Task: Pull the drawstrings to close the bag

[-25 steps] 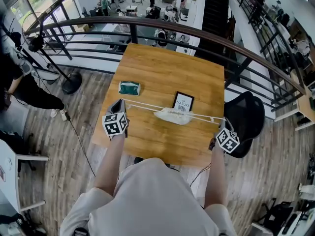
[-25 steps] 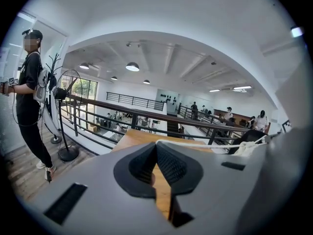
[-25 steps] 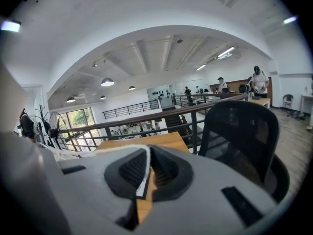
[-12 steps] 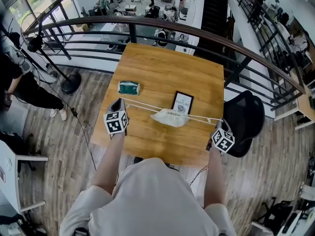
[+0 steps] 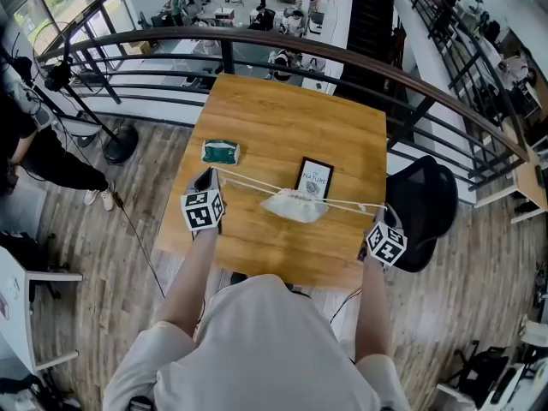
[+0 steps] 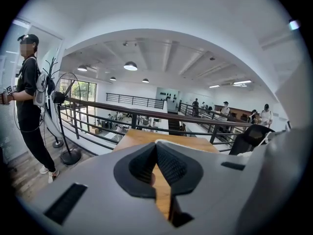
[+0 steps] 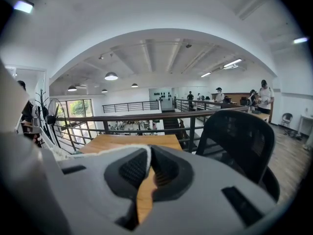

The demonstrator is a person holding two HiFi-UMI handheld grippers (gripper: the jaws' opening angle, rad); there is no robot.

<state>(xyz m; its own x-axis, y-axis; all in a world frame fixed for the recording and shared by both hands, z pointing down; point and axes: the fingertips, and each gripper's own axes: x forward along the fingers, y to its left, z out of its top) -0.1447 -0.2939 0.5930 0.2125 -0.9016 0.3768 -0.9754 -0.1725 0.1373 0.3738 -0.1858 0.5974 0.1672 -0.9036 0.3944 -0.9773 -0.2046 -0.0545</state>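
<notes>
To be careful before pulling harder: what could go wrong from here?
1. The taut drawstring is held only near the tips of the fingers of the left gripper and the right gripper; a harder pull may slip it out.
2. The bag is close to the framed card and could push it.

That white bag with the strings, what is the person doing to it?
A person is pulling the little white bag closed. Each hand holds a gripper. The left gripper and the right gripper are each shut on one end of the drawstrings. The strings run tight out to both sides above the wooden table, with the bag bunched up in the middle. I cannot tell if the bag rests on the table.
</notes>
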